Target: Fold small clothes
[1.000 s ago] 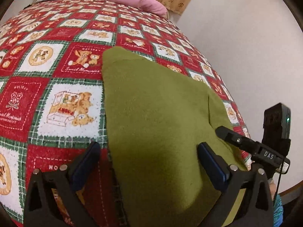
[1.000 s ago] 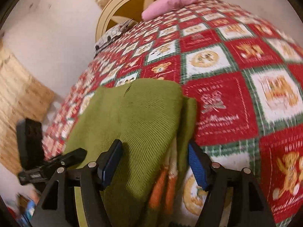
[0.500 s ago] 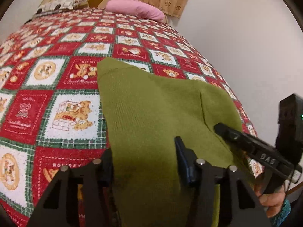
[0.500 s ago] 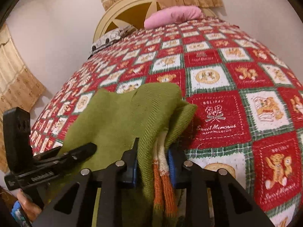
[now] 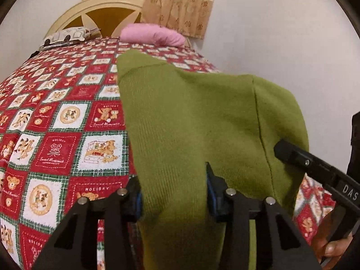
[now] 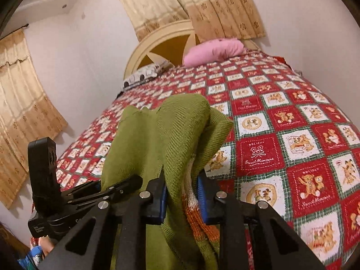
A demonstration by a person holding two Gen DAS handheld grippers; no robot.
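Since the earlier frame, both grippers are seen closed in from wide-open onto the near hem of the green knitted sweater [image 5: 202,123], which is now raised off the bed [image 5: 56,148]; more of the headboard [image 5: 99,11] and curtain [image 5: 180,2] is taken into view. The left gripper [image 5: 174,196] is closing, with a thick fold of green knit pressed between its blue pads. The right gripper [image 6: 182,199] is clamped on a bunched edge where orange and white stripes are shown. In the left wrist view the sweater is draped from 6 o'clock up toward 12 o'clock, its far end apparently resting on the quilt. The pink pillow [image 6: 213,50] is lying at 12 o'clock by the headboard.

The step in hand is judged to be the lengthwise fold: the near hem is gripped and lifted. Next, the hem has to be carried forward toward the far end and laid down level, both corners kept even.

On the quilt, "HOLIDAY" and "Sweet Memories" can be read; "DAS" is printed on the other gripper's arm at 4 o'clock.
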